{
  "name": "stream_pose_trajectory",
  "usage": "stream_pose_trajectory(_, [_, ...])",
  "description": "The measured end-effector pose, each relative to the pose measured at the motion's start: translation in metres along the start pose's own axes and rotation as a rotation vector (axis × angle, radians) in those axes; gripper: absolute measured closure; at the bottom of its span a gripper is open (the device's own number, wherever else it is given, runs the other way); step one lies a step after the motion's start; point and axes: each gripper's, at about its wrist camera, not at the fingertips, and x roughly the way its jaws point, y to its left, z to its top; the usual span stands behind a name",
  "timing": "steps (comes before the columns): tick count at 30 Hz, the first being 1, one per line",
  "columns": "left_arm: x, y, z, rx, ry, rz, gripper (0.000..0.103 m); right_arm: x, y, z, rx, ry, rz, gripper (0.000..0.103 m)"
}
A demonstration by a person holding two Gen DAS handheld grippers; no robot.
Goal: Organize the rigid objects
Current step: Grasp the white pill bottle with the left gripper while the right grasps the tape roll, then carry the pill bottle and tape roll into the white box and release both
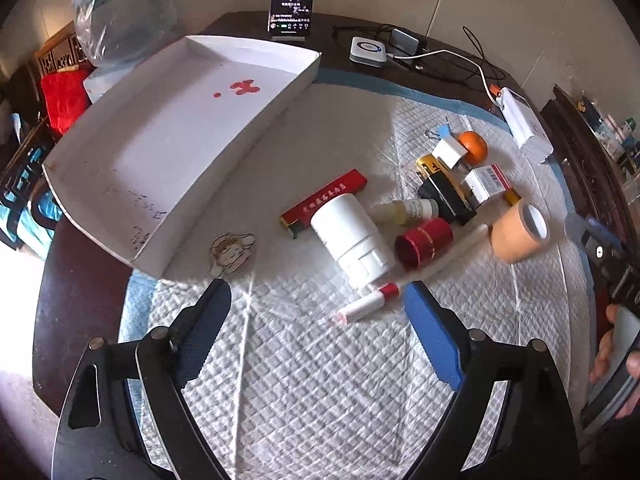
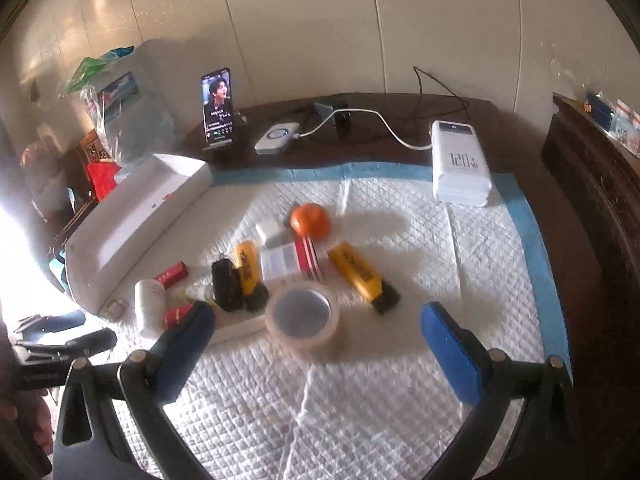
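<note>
So I'm at the very start of a pick: the white cardboard tray [image 1: 168, 136] along the left edge of the quilted pad [image 1: 304, 380] holds nothing yet, and everything I have to sort lies in a heap in the middle of the pad, nearer its right side.

My left gripper [image 1: 318, 300] hangs over the pad's near edge with its jaws wide and nothing between them. Just ahead of its fingertips lies a small red-capped tube [image 1: 366, 304], and beyond that the white plastic bottle [image 1: 350, 238] on its side, resting against the long red box [image 1: 324, 204]. A small red cap [image 1: 424, 242] sits beside the bottle.

My right gripper [image 2: 316, 320] is also spread wide and empty, aimed at the roll of tan tape [image 2: 302, 316], which lies flat near the middle of the pad. Behind it are two yellow highlighters [image 2: 360, 276], a black block, a small carton and an orange [image 2: 310, 220], all crowded together.

Next, I judge, the left needs to drop onto the tube or the bottle and close across the narrow axis; the tube looks likely to roll, so I'd come straight down. The right wants to straddle the tape's rim before closing.
</note>
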Motion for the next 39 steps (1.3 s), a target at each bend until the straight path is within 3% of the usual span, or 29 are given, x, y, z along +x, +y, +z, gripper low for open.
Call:
stream_pose_trajectory(2, [0.006,-0.004,0.007,-0.005,0.002,-0.001,0.015,0.001,0.001,0.0,-0.017,-0.006,-0.005,0.0])
stream_pose_trajectory(9, [0.042,-0.013,0.018,-0.037,0.069,0.061,0.034,0.014,0.002,-0.002,-0.043,0.021,0.0,0.005])
stream_pose_trajectory(12, [0.043,-0.011,0.02,-0.047,0.059,0.056,0.039,0.021,0.001,-0.005,-0.044,0.039,0.009,0.008])
stream_pose_trajectory(15, [0.048,-0.008,0.023,-0.064,0.07,0.035,0.051,0.03,0.003,-0.005,-0.049,0.057,0.017,0.011])
stream_pose_trajectory(18, [0.053,-0.01,0.024,-0.059,0.083,0.03,0.055,0.043,0.013,-0.003,-0.085,0.077,0.014,0.017])
stream_pose_trajectory(21, [0.057,-0.01,0.024,-0.063,0.08,0.038,0.066,0.057,0.021,-0.004,-0.121,0.115,-0.017,0.028])
stream_pose_trajectory(23, [0.056,-0.006,0.024,-0.077,0.066,0.028,0.066,0.062,0.022,-0.005,-0.124,0.137,-0.006,0.047])
stream_pose_trajectory(24, [0.056,-0.004,0.023,-0.081,0.061,0.021,0.066,0.063,0.021,-0.005,-0.124,0.138,-0.011,0.051])
stream_pose_trajectory(34, [0.034,0.002,0.01,-0.059,-0.025,-0.046,0.067,0.043,-0.001,-0.005,-0.054,0.1,0.049,0.051])
stream_pose_trajectory(39, [0.015,-0.001,0.008,-0.035,-0.073,-0.041,0.067,0.018,-0.003,-0.001,-0.054,0.05,0.06,0.051])
